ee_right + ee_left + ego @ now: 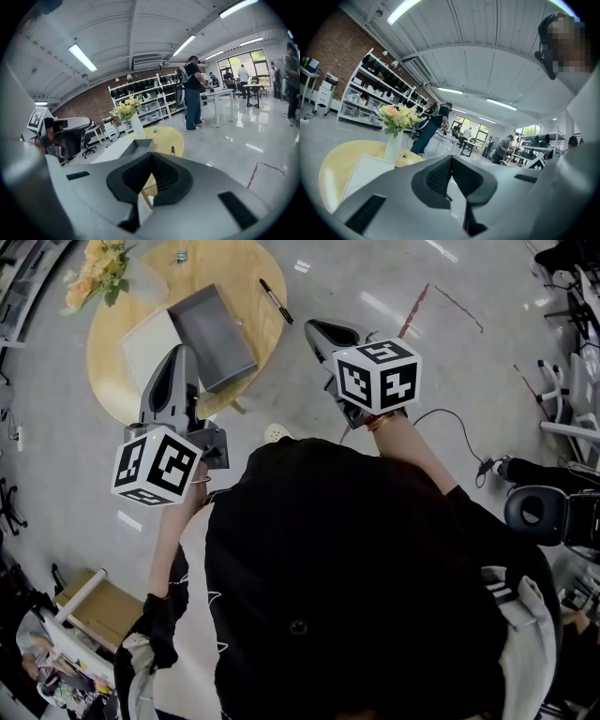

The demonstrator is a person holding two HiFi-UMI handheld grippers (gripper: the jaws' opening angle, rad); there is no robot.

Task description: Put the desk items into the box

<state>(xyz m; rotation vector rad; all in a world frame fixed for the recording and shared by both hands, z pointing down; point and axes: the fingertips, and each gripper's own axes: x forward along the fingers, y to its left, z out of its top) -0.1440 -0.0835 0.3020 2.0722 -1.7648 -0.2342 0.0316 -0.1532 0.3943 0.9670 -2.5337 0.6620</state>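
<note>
The left gripper (184, 352) has its jaws over the near rim of the table (234, 273). Just right of those jaws a box (211, 334) stands on the table. Just left of and ahead of them lies a flat sheet (145, 343), touching the box's left side. Beyond the sheet, at the far left rim, stands a vase of flowers (94, 273). The right gripper (319, 331) is off the table's right side, over the floor (375, 277). Ahead and left of its jaws a pen (276, 301) lies near the right rim, with the box farther left.
</note>
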